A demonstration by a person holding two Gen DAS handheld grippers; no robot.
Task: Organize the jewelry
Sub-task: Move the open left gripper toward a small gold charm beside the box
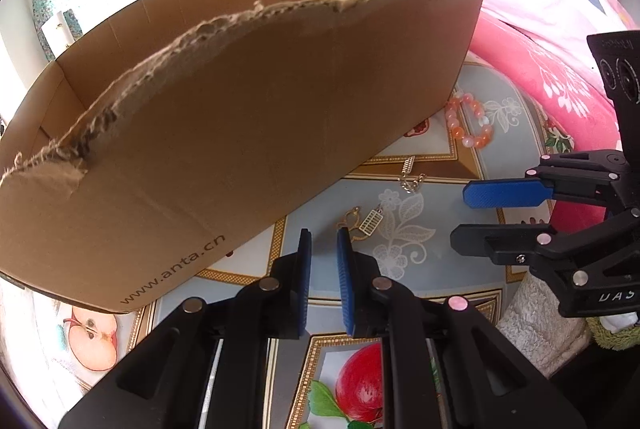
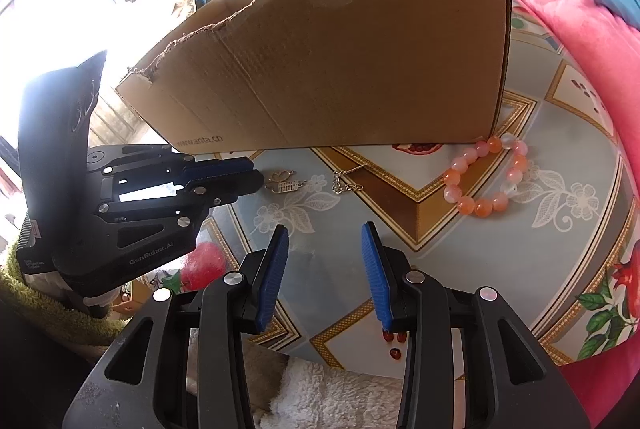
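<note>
A torn-rimmed cardboard box (image 1: 240, 117) (image 2: 340, 69) stands on a fruit-patterned tablecloth. In front of it lie a gold abacus pendant (image 1: 366, 223) (image 2: 282, 183), a gold chain with a charm (image 1: 410, 175) (image 2: 348, 181) and an orange-pink bead bracelet (image 1: 468, 121) (image 2: 486, 177). My left gripper (image 1: 324, 235) (image 2: 258, 179) rests low over the cloth with its jaws a narrow gap apart. Only cloth shows between them, and the pendant lies just past its right fingertip. My right gripper (image 2: 325, 229) (image 1: 460, 217) hovers open and empty, nearer than the chain and the bracelet.
A pink blanket (image 1: 560, 77) (image 2: 580, 41) is heaped along the right side of the table. A white fluffy cloth (image 2: 332, 397) hangs at the near edge. Small red seeds (image 2: 394, 339) lie near my right gripper's finger.
</note>
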